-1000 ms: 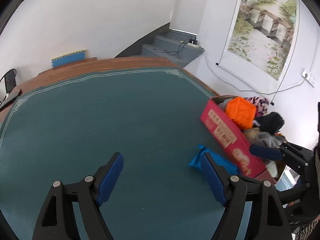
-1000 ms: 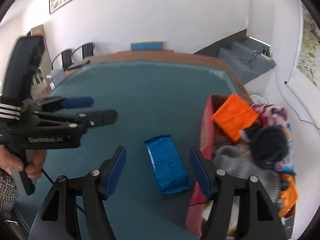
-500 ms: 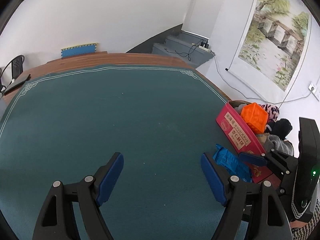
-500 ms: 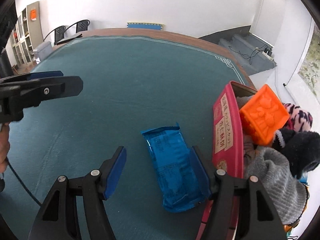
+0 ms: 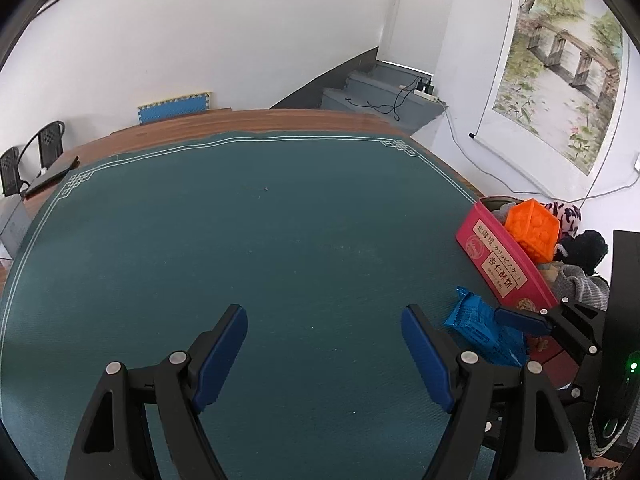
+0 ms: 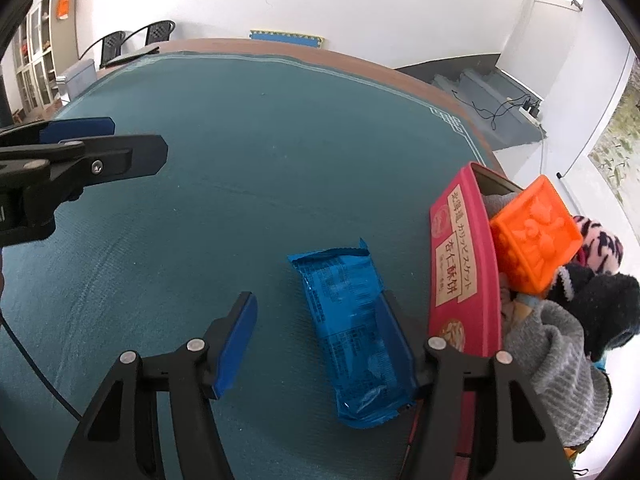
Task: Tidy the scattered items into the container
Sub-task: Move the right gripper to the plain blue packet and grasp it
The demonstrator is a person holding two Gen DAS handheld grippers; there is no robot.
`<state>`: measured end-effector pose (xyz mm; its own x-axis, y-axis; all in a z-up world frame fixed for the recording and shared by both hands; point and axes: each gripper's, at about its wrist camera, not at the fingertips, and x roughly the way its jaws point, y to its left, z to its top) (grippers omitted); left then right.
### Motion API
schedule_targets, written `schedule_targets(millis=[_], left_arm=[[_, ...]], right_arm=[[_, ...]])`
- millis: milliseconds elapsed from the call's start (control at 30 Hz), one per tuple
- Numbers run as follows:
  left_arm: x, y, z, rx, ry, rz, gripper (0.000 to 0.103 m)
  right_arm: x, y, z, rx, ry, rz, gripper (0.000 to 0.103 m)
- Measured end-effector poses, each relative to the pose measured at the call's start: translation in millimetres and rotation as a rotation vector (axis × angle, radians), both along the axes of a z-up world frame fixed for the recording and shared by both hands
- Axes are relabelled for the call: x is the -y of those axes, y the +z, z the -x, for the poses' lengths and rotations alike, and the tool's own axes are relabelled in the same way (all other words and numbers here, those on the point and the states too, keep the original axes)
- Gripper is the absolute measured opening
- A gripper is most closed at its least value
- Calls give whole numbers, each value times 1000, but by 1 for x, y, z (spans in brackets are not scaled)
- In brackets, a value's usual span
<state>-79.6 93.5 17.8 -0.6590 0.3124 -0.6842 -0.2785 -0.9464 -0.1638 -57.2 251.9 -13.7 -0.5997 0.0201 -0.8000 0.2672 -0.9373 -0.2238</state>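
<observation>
The right gripper (image 6: pixel 316 344) is hanging low over the green mat (image 6: pixel 240 160) with its jaws spread wide and nothing pinched between them. The blue packet (image 6: pixel 352 328) is lying flat on the mat, partly between those jaws: its near half is sitting against the inner face of the right-hand finger, while its far end is sticking out beyond the fingertips. Whether the pad is actually touching the wrapper cannot be told. Just outside that same finger the pink box (image 6: pixel 456 264) is standing, its long wall running alongside the packet. An orange mould (image 6: pixel 536 236), a black knit piece (image 6: pixel 600 304), a grey knit piece (image 6: pixel 560 356) and a pink striped one (image 6: pixel 600 240) are piling up out of the box.

The left gripper (image 5: pixel 324 352) is also gaping, empty, with only bare mat between its jaws. In its view the packet (image 5: pixel 480 328) and box (image 5: pixel 500 264) are lying off beyond its right-hand finger, with the right gripper's fingertip (image 5: pixel 516 318) reaching over the packet.
</observation>
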Motion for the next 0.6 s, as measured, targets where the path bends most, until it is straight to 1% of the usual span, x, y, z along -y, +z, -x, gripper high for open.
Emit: schedule_targets(millis=[167,300,333,367,433,467,600], left_arm=[[0,0,0,-5,1,5,81],[1,-1,0,-6,3,7,81],[1,-1,-1,-6,3,7,81],[1,-1,-1,-5,4,7,81],[1,-1,-1,-4,4,7,81],[1,-1,-1,-4,5,7,81],[1,-2,-1,-3,6,7,81]], right_arm=[[3,-1,9,15,-14,-38,67],[-3,-3,15,24,-41,-7,65],[-2,-3,14,20,-38,-14,65],[-1,-2,13,15,-35,-21,63],[0,-1,10,3,-39,-33,54],[0,0,8,0,-39,-30,48],[1,3,1,-14,-36,-13,45]])
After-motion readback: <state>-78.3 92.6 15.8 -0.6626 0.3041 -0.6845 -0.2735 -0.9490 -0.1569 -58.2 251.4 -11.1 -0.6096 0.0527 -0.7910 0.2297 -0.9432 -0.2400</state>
